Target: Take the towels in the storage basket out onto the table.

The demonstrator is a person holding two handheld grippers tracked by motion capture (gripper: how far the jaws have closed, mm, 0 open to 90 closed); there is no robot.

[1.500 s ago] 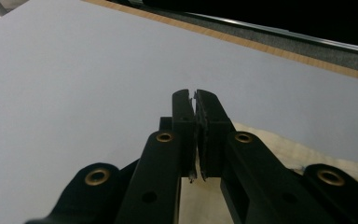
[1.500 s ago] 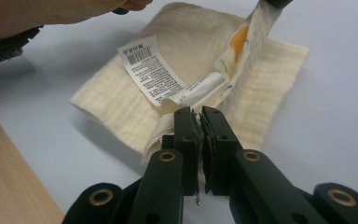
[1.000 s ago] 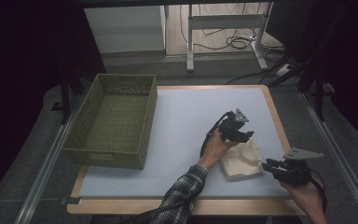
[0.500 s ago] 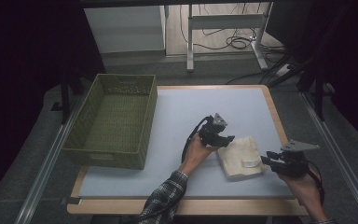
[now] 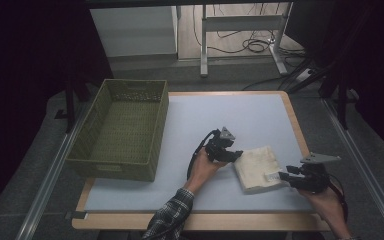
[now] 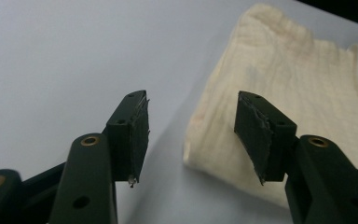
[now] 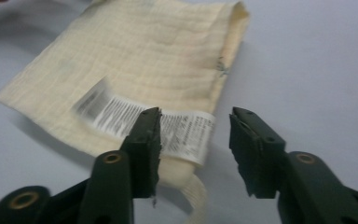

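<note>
Two grippers are in my hands over a pale blue table top; a folded cream cloth lies flat on it between them, towards my right front corner; my left gripper sits at the cloth's left edge, its jaws parted with that edge running between them and the pads not pressing on it; in the left gripper view one jaw hangs over bare table and the other over the cloth; my right gripper is at the cloth's near right corner; its jaws have just been opening and stand apart, gripping nothing; in the right gripper view a white printed label sewn to the cloth lies just beyond the left jaw, while the gap between the jaws is over bare table; one green woven basket stands on the left side of the table, well apart from the cloth; nothing lies inside it, only its woven floor.
</note>
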